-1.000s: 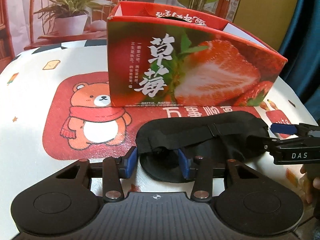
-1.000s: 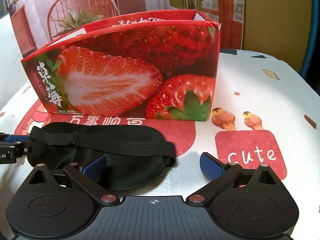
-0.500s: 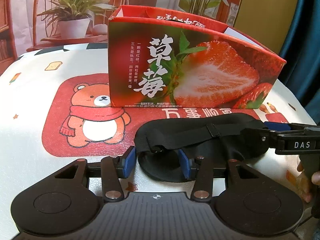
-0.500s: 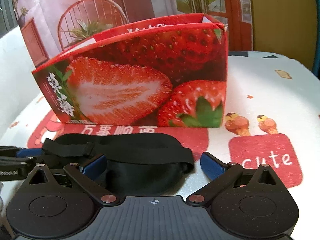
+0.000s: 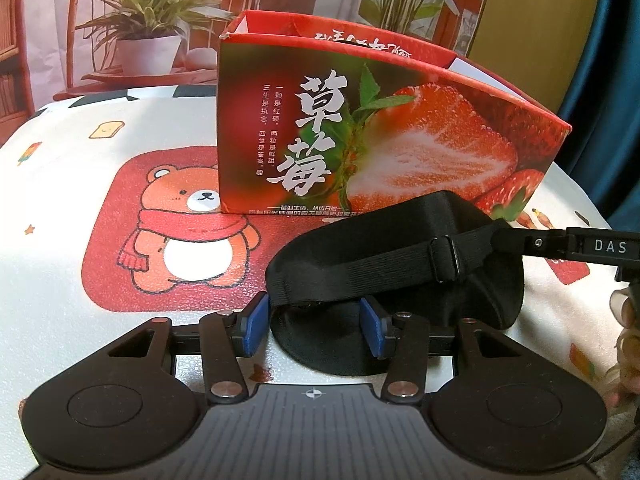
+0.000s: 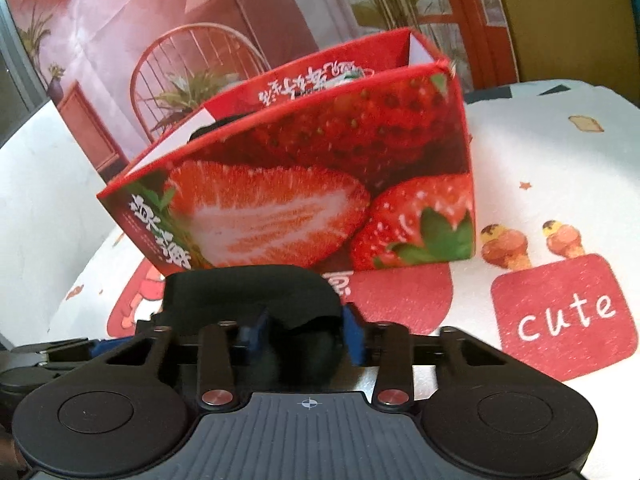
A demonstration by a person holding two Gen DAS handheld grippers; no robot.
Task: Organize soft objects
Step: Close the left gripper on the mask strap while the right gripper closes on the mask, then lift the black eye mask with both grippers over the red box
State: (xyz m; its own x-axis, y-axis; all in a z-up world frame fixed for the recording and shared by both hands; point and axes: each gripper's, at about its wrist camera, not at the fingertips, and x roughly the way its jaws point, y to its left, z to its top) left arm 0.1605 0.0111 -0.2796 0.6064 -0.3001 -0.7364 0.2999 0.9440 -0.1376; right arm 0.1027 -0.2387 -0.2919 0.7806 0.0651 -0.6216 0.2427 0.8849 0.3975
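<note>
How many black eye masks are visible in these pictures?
1: the eye mask lies before the strawberry box, between both grippers' fingers. Something dark shows inside the box; more may be hidden.
</note>
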